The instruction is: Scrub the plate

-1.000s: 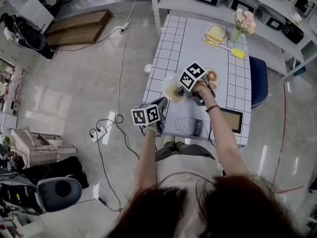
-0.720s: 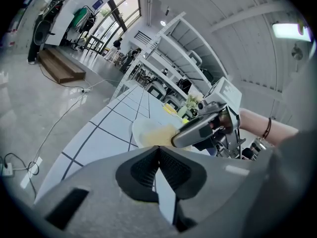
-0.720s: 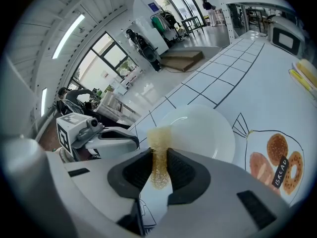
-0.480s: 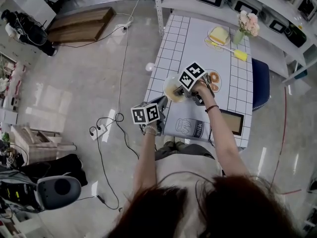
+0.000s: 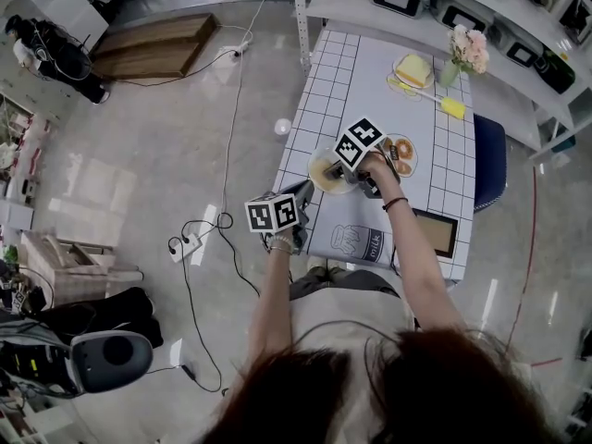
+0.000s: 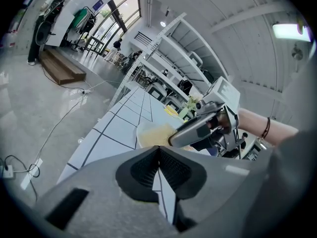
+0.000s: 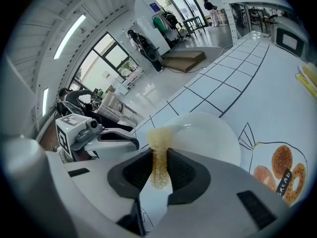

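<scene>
In the head view we see the white plate point(image 5: 321, 168) near the left edge of the grid-patterned worktop point(image 5: 370, 91), between the two tools. That view does not show what either one grips.

The right gripper view does. The right hand-held gripper point(image 5: 341, 176) is clamped on a golden mesh scrubber point(image 7: 158, 165). The scrubber's long axis runs straight out along the jaws. Its near end is pinched between the pads, and its far end fans out onto the near left part of the plate's rim. Here the plate's hollow faces up towards us, and a doughnut print point(image 7: 282, 162) on the cloth lies just to its right.

From the left gripper view we learn the other half. The left hand-held gripper point(image 6: 158, 148) has its jaw tips pressed together at the plate's near edge, and it appears to pinch the rim. Beyond the tips the plate shows as a pale yellowish patch. The right tool lies slantwise across it from the right, with a forearm point(image 6: 255, 125) behind it.

Only the head view shows the far end of the worktop. A yellow-headed brush point(image 5: 442, 103) lies there, well apart from the plate.
</scene>
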`<move>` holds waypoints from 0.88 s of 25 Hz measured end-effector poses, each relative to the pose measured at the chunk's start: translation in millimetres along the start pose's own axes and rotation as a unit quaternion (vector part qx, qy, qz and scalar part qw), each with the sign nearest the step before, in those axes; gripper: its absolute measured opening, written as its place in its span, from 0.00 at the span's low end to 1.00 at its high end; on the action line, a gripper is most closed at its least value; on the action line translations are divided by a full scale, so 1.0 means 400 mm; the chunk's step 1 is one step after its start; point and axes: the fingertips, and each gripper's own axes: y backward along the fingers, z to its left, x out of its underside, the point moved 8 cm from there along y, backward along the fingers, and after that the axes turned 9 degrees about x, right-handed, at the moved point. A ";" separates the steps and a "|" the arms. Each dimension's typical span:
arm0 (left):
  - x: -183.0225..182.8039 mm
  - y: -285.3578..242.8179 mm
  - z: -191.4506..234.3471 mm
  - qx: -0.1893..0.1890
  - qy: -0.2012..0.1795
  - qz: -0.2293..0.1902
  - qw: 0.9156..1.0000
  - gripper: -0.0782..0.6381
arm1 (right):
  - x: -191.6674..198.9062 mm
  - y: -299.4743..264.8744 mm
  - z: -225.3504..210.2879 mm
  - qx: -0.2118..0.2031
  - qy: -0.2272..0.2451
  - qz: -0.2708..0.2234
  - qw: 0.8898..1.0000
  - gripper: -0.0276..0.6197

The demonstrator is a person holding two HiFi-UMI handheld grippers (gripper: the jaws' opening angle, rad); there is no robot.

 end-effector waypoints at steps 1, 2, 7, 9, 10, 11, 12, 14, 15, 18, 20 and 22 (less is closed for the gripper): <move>-0.003 0.002 0.002 0.000 0.000 -0.002 1.000 0.12 | -0.004 -0.001 0.000 0.000 0.001 0.000 1.000 0.17; -0.007 0.005 0.004 -0.001 0.000 -0.004 1.000 0.12 | -0.008 -0.002 0.000 0.001 0.001 -0.001 1.000 0.17; -0.019 0.011 0.014 -0.002 0.001 -0.009 1.000 0.12 | -0.027 -0.008 -0.006 0.007 -0.001 -0.005 1.000 0.17; -0.018 0.011 0.017 -0.003 0.000 -0.008 1.000 0.12 | -0.030 -0.011 -0.007 0.007 -0.001 -0.006 1.000 0.17; -0.019 0.011 0.018 -0.003 0.000 -0.007 1.000 0.12 | -0.033 -0.011 -0.009 0.007 -0.001 -0.007 1.000 0.17; -0.020 0.010 0.019 -0.002 0.000 -0.007 1.000 0.12 | -0.036 -0.011 -0.012 0.008 -0.001 -0.009 1.000 0.17; -0.022 0.009 0.020 -0.002 0.000 -0.008 1.000 0.12 | -0.040 -0.010 -0.015 0.010 0.000 -0.011 1.000 0.17; -0.025 0.007 0.021 -0.002 0.001 -0.008 1.000 0.12 | -0.045 -0.009 -0.019 0.013 0.000 -0.014 1.000 0.17; -0.026 0.006 0.023 -0.002 0.001 -0.007 1.000 0.12 | -0.048 -0.009 -0.021 0.014 0.000 -0.014 1.000 0.17; -0.029 0.001 0.024 0.001 -0.003 -0.005 1.000 0.12 | -0.056 -0.011 -0.027 0.014 -0.003 -0.017 1.000 0.17; -0.032 0.000 0.027 0.001 -0.004 -0.004 1.000 0.12 | -0.061 -0.011 -0.032 0.015 -0.004 -0.018 1.000 0.17; -0.037 0.000 0.029 0.001 -0.005 -0.005 1.000 0.12 | -0.067 -0.011 -0.035 0.017 -0.003 -0.018 1.000 0.17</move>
